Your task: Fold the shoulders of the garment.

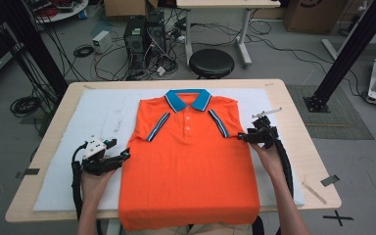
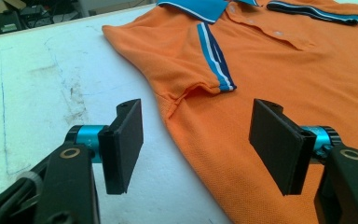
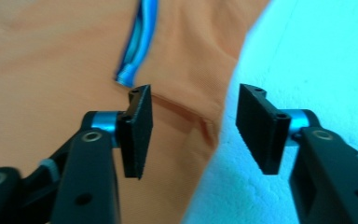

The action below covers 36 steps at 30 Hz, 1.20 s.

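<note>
Two forearms enter from the bottom of the high view, each hand holding a two-jaw gripper low over the surface. The left hand grips the left gripper, which points toward the right and slightly forward, a grey three-cornered plate on top and a black cable looping beside the wrist. The right hand holds the right gripper, which points leftward, its cable trailing along the forearm. In both gripper views the black jaws stand wide apart, with nothing between them.
</note>
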{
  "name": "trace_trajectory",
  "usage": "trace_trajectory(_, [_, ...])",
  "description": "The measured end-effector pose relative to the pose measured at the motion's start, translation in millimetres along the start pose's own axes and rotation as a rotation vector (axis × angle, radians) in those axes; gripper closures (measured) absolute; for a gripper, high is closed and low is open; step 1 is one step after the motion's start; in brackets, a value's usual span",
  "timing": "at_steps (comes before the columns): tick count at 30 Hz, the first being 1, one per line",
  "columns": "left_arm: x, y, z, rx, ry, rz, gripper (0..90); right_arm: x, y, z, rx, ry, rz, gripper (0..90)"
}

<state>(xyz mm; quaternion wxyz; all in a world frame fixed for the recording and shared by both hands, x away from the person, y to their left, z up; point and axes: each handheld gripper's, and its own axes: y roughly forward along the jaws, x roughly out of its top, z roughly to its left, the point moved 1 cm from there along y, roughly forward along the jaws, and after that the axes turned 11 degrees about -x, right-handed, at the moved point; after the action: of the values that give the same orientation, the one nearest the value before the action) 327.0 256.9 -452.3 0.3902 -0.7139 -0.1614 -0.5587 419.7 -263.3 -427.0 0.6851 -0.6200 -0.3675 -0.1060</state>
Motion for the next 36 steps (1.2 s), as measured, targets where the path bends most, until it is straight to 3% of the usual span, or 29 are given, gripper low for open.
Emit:
trace_trajectory(2, [-0.1,0.0,0.7,0.0,-0.005,-0.005,35.1,-5.0,-9.7,1.8,0.014,0.019,-0.067,37.7])
trace_trajectory(6, [-0.3,-1.2,2.5,0.002,-0.025,-0.016,34.8,-19.8,-24.6,4.9,-0.028,0.013,-0.192,29.1])
trace_trajectory(8, [-0.3,-1.7,3.6,0.006,-0.034,-0.019,34.2,-36.4,-32.7,3.8,-0.041,0.038,-0.258,25.9])
trace_trajectory(14, [0.2,-1.4,3.8,0.009,-0.035,-0.012,33.9,-63.8,-36.7,0.7,-0.035,0.068,-0.286,24.1])
trace_trajectory(20, [0.3,-0.9,1.7,0.002,-0.034,-0.009,33.2,-79.3,-40.7,1.9,-0.032,0.077,-0.307,23.8])
trace_trajectory(23, [0.3,-0.9,1.8,0.006,-0.035,-0.01,32.6,-85.0,-39.6,4.0,-0.018,0.074,-0.292,23.8])
trace_trajectory(36, [0.5,0.8,1.4,0.005,-0.034,0.004,32.6,-89.0,-41.7,11.3,-0.028,0.045,-0.281,23.8])
